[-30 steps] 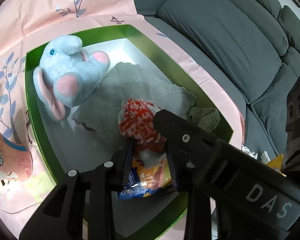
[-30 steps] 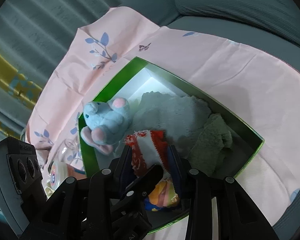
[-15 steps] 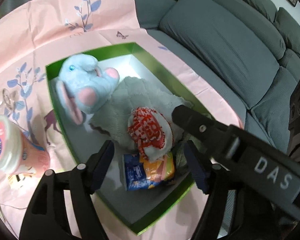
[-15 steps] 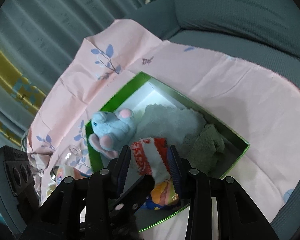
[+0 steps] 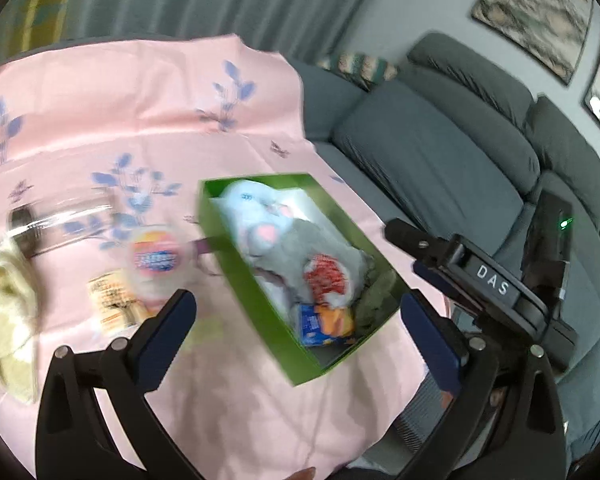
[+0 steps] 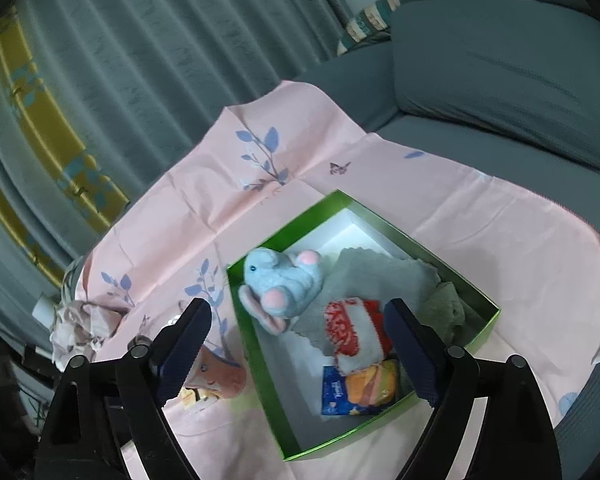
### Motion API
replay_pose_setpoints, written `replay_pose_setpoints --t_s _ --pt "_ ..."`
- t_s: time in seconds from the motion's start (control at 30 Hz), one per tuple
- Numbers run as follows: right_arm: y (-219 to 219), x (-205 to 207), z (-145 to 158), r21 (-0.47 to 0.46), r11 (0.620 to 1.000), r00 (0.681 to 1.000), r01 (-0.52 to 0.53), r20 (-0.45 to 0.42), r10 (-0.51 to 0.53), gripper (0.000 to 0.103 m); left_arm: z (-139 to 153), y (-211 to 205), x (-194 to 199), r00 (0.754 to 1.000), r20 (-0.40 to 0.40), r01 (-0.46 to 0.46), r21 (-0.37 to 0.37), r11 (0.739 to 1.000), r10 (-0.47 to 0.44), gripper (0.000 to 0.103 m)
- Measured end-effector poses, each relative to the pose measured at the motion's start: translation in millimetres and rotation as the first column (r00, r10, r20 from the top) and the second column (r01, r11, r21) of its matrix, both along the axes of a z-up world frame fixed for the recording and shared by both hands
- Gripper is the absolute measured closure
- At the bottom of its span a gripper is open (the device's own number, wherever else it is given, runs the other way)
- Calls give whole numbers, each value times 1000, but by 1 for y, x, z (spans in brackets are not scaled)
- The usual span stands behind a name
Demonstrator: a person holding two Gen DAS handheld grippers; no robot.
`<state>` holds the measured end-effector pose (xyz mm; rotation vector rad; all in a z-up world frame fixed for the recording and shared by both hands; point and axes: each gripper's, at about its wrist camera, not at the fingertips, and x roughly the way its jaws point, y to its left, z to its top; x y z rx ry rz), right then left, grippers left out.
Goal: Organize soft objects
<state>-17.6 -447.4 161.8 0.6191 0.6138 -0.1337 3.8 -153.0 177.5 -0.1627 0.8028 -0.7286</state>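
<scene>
A green box (image 6: 256, 344) sits on a pink cloth (image 6: 300, 184) over the sofa. In it lie a blue elephant plush (image 6: 280, 276), a grey cloth (image 6: 380, 272), a green towel (image 6: 444, 308), a snack packet (image 6: 356, 388) and a red-and-white sock (image 6: 352, 332). My right gripper (image 6: 298, 312) hangs above the box, its jaws opening, nothing between the pads. My left gripper (image 5: 296, 304) is higher and further back, jaws also opening and empty. The left wrist view shows the same box (image 5: 236, 264), elephant (image 5: 256, 208) and sock (image 5: 328, 280), with the right gripper's body (image 5: 480, 280) at right.
Left of the box on the pink cloth (image 5: 140, 120) stand a pink lidded cup (image 5: 156, 260), a small printed packet (image 5: 116, 304) and a glass jar (image 5: 60, 224). A cream cloth (image 5: 4, 300) lies at far left. Grey sofa cushions (image 5: 440, 152) rise behind; a crumpled cloth (image 6: 80, 324) lies at the edge.
Both grippers were shut on the red-and-white sock. They have let go of it, opened wide and drawn up and back from the box. The sock now lies in the box.
</scene>
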Motion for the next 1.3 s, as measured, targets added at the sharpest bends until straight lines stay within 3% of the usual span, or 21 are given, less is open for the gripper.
replay_pose_setpoints --t_s 0.2,0.37,0.5,0.6,0.73,0.87,0.93,1.0,1.1,1.3 --pt "15 2 6 -52 998 1000 -21 -11 21 14 -1 91 -11 972 14 -234 3 972 234 1" --pt "30 4 10 -87 995 999 -52 -18 51 14 -14 155 -24 915 25 -403 41 914 402 1" --pt "49 4 19 -93 989 993 -114 14 116 14 -34 203 -29 830 20 -558 26 830 557 1" --pt "70 4 28 -93 977 980 -189 51 195 14 -49 233 -25 766 11 -642 58 765 642 1" --pt "123 10 41 -105 925 925 -365 74 374 14 -67 270 -15 674 -26 -733 108 672 739 2" --pt "186 41 43 -43 838 838 -543 40 545 14 -77 292 -13 658 -108 -741 82 666 745 2" --pt "229 71 35 2 765 765 -644 -16 644 14 -77 296 -14 649 -119 -750 69 658 752 2" --pt "267 98 23 -1 732 729 -681 -100 678 14 -75 296 -16 639 -104 -758 80 647 762 3" --pt "312 137 -1 -22 736 721 -677 -220 657 14 -72 299 -16 627 -74 -770 98 631 776 6" --pt "359 200 -56 5 751 699 -660 -361 617 14 -74 308 -17 620 -103 -774 80 628 778 11"
